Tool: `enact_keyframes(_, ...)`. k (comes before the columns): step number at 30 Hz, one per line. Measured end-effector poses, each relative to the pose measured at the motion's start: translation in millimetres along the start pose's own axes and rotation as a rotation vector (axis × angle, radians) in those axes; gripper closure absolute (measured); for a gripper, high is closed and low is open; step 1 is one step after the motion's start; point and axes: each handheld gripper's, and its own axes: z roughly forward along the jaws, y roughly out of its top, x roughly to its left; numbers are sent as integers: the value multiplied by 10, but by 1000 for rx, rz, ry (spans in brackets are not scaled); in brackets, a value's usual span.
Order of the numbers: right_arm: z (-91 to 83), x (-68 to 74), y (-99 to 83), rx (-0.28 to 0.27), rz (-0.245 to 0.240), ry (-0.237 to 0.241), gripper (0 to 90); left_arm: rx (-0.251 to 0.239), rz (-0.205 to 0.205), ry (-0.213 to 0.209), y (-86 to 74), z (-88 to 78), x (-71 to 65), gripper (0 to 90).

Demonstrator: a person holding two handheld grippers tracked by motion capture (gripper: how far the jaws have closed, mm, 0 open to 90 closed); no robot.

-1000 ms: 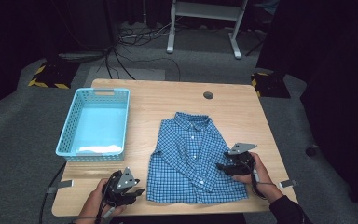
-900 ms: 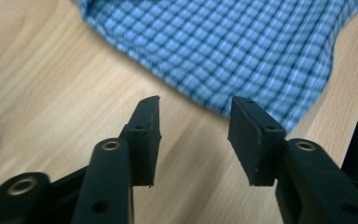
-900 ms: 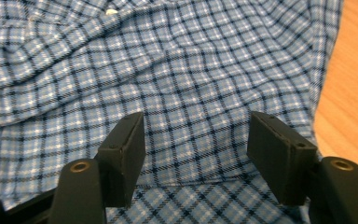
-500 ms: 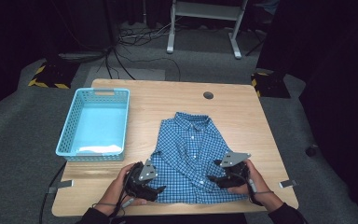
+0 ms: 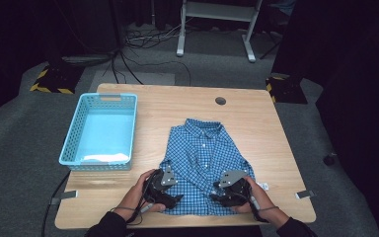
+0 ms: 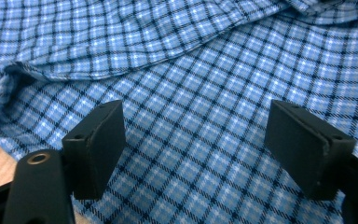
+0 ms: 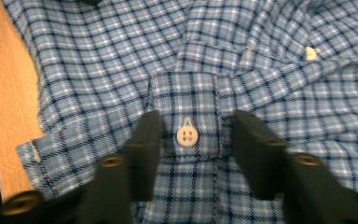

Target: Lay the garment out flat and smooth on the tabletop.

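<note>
A blue checked shirt (image 5: pixel 202 158) lies folded flat on the wooden table (image 5: pixel 256 123), collar away from me. Both grippers rest over its near hem. My left gripper (image 5: pixel 176 198) is over the shirt's lower left corner. In the left gripper view its jaws (image 6: pixel 196 149) stand wide apart above flat fabric (image 6: pixel 191 93), having just been opening, and nothing is gripped. My right gripper (image 5: pixel 216 196) is over the lower right part. In the right gripper view the jaws (image 7: pixel 193 144) have just been closing and stand either side of a cuff with a white button (image 7: pixel 187 136), without pinching it.
A light blue plastic basket (image 5: pixel 68 143) stands at the table's left. A round cable hole (image 5: pixel 220 100) is near the far edge. Tape strips mark the near corners (image 5: pixel 306 194). Dark floor, cables and a white frame lie beyond the table.
Both hands have moved inward onto the shirt's near edge. The left gripper came from the bare table at the shirt's left and opened wide; the right gripper slid left and its jaws narrowed.
</note>
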Motion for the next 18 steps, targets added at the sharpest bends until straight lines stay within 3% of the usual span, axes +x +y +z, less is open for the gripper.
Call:
enact_keyframes(2,-15,-16,-5,4,0,-8,673,-36,0,-5,-42,10,13,194)
enact_keyframes(5,-36,-53,-22,1,21,-2,744,-65,3,-11,-80,12,20,191)
enact_keyframes(14,-130,-83,-22,-12,13,1,751,-63,2,-8,-79,12,18,191)
enact_keyframes(18,-241,-115,-1,-53,19,-18,756,-63,4,-7,-79,12,19,191)
